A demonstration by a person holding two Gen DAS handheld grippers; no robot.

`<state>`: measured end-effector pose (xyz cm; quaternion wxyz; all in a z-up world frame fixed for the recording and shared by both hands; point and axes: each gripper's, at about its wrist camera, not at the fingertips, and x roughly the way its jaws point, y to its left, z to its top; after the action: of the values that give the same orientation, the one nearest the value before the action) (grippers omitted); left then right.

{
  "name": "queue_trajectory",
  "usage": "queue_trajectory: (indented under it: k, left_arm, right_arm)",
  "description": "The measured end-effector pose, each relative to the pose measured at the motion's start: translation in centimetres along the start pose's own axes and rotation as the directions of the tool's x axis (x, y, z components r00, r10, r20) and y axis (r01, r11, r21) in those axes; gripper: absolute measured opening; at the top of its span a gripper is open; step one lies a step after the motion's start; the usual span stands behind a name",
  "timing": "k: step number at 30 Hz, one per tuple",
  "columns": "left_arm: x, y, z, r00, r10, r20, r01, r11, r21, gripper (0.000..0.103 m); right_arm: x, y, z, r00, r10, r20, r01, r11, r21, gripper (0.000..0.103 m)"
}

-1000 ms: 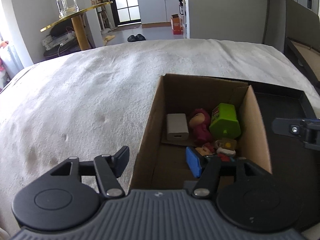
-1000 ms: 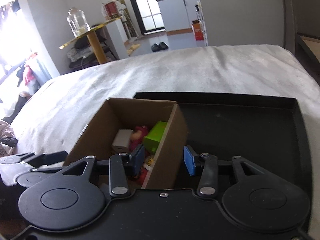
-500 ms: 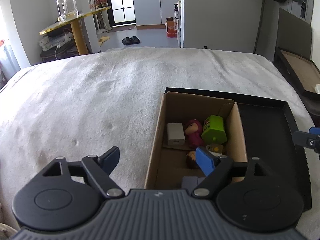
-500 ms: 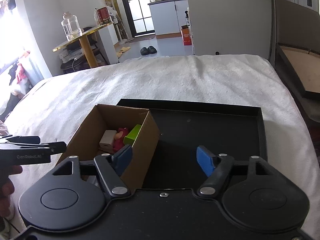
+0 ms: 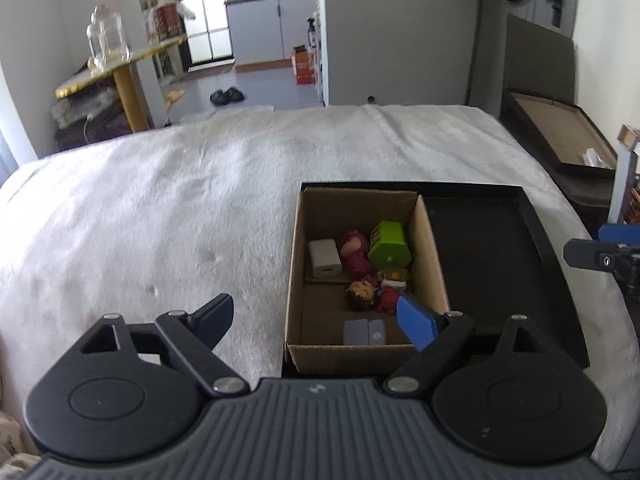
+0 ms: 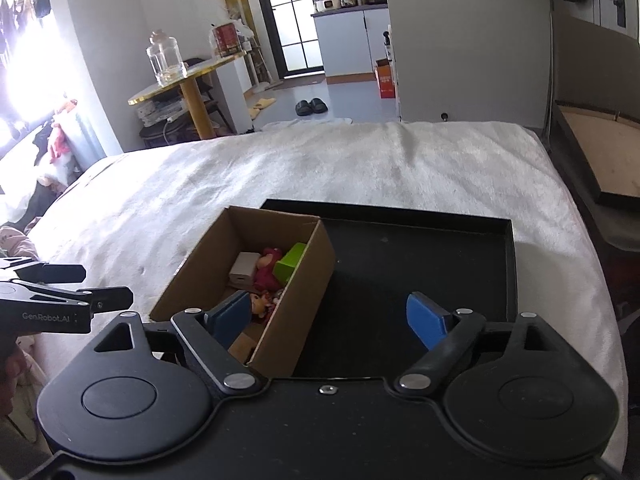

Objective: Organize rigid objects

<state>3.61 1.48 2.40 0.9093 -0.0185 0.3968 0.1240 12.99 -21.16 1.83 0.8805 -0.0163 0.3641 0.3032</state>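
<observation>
left gripper (image 5: 316, 322) wide apart, holds nothing | right gripper (image 6: 330, 316) wide apart, holds nothing | cardboard box (image 5: 298, 264) sits in left end of black tray (image 5: 540, 240) on white blanket (image 5: 160, 220) | green toy (image 5: 390, 242), white block (image 5: 324, 257), red doll (image 5: 356, 252) lie inside box

A white blanket (image 6: 360, 168) covers the bed, a gold-topped side table (image 6: 188, 76) (glass jar on top) beyond.

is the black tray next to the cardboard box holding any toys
No, the black tray shows only bare black floor, while the toys all sit in the cardboard box.
</observation>
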Motion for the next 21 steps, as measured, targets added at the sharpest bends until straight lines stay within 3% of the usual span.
queue_trajectory:
  k: [12, 21]
  left_arm:
    - [-3.5, -0.5, 0.1, 0.998, -0.050, 0.034, 0.049, 0.999, 0.020, 0.090]
    - [-5.3, 0.4, 0.4, 0.992, -0.110, 0.054, 0.112, 0.993, -0.032, 0.090]
  right_arm:
    - [-3.7, 0.9, 0.6, 0.999, 0.024, 0.033, -0.023, 0.999, -0.037, 0.096]
    - [-5.3, 2.4, 1.0, 0.998, 0.059, 0.029, -0.056, 0.993, -0.104, 0.103]
